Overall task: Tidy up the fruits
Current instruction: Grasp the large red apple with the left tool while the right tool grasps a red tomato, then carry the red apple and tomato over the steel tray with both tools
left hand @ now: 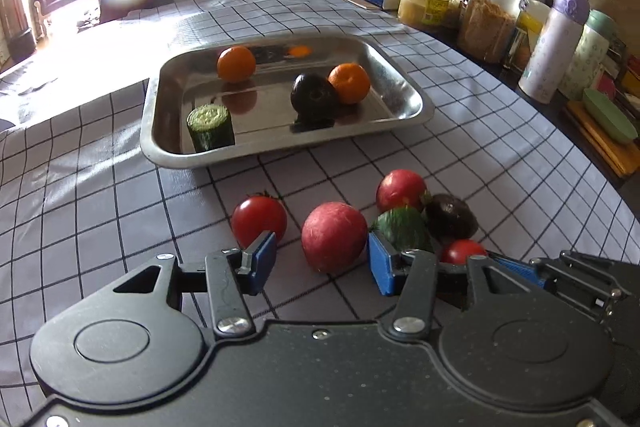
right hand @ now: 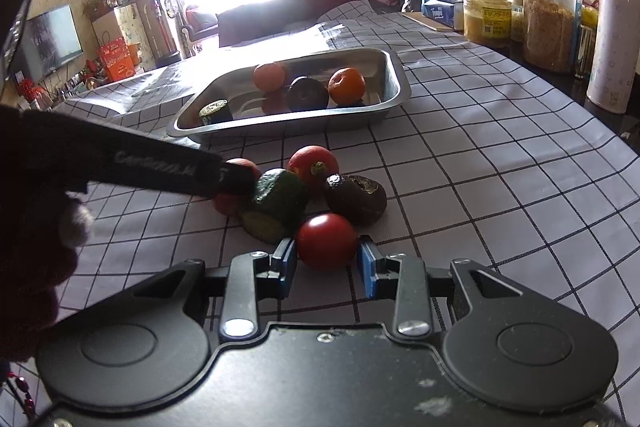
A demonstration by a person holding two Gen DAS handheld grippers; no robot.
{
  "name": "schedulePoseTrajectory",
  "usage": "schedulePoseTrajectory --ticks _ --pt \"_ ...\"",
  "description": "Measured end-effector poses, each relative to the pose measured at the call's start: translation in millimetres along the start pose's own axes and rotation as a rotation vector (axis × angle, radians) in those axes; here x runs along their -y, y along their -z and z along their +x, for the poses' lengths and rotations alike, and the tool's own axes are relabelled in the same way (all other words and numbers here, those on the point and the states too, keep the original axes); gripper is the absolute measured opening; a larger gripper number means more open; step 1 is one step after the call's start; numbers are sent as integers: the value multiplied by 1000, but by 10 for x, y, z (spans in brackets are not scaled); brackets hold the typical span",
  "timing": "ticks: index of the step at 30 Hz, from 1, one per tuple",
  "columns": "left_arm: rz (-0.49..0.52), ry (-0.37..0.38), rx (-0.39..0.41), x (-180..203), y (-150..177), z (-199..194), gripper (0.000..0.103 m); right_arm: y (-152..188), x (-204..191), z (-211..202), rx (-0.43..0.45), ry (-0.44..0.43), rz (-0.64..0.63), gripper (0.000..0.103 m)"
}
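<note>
Peach (left hand: 334, 237) on the checked bench (left hand: 100, 195), lying between the parted left tongs (left hand: 322, 263), pads clear on both sides. Cherry tomato (right hand: 327, 241) at twelve o'clock of the right tongs (right hand: 327, 267), between the slack blue pads, no pad pressing. Steel tray (left hand: 400, 115) farther off at twelve, holding two tangerines, a plum, a cucumber stub.
</note>
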State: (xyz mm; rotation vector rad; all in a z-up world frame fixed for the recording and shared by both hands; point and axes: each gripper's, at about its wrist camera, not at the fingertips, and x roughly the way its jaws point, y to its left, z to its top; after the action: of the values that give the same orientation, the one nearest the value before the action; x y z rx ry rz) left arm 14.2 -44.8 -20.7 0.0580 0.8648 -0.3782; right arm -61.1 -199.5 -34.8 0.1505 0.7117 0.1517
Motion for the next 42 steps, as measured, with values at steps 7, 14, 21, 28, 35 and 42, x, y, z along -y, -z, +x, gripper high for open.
schedulePoseTrajectory --ticks 7,14,21,28,35,42 --pt "61 -6 15 143 -40 42 52 -14 -45 -92 -13 -31 3 34" --pt "33 24 -25 101 -61 83 46 -66 -90 -221 -15 -27 -4 34" --pt "-119 117 -151 -83 -215 53 45 -196 -59 -268 -74 -33 22 34" --pt "-186 84 -179 -222 -433 -30 45 -507 94 -102 -233 -86 116 34" --pt "-278 57 -123 -471 -754 -151 46 -845 169 77 -292 -110 164 34" --pt "-324 -3 -50 -599 -1107 -136 46 -1376 137 264 -244 -72 170 34"
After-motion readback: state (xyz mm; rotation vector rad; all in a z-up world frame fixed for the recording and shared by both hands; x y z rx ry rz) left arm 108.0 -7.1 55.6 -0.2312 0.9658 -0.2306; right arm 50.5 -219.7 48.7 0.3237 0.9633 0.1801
